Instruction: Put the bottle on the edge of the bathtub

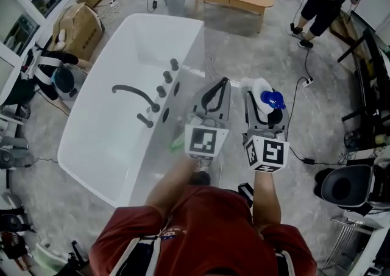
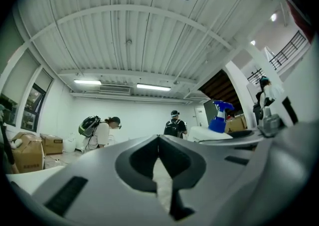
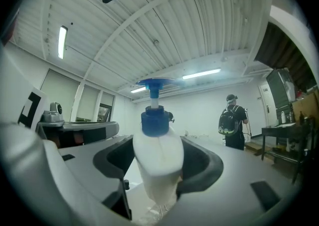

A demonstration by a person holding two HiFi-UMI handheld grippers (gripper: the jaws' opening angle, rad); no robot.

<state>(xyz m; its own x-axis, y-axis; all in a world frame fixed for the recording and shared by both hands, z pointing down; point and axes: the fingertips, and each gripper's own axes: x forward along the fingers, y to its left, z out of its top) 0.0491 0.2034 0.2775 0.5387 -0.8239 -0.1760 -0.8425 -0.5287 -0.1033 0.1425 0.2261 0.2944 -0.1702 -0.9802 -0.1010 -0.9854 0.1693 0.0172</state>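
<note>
Clearly the job is only partly done. In the head view the bottle (image 1: 266, 99), white with a blue spray top, is carried in the right gripper (image 1: 265, 108) above the grey floor. The white bathtub (image 1: 97, 147) with its dark faucet (image 1: 137, 93) lies at about 9 o'clock from it. The tub's near rim is just beyond the left gripper (image 1: 217, 84), which sits between the bottle and the tub. Nothing from the task stands on that rim yet.

From the left gripper view, the left jaws meet tip to tip with nothing between them. The bottle's blue top shows off at 2 o'clock, beside them and apart.

From the right gripper view, the right jaws stand wide and press on both sides of the bottle's white body, below its blue collar, with the bottle upright in the grip.

What seems left: swing the bottle over toward 9 o'clock, lower it onto the flat of the rim and let go. The lift looks finished; the placing has not begun.
</note>
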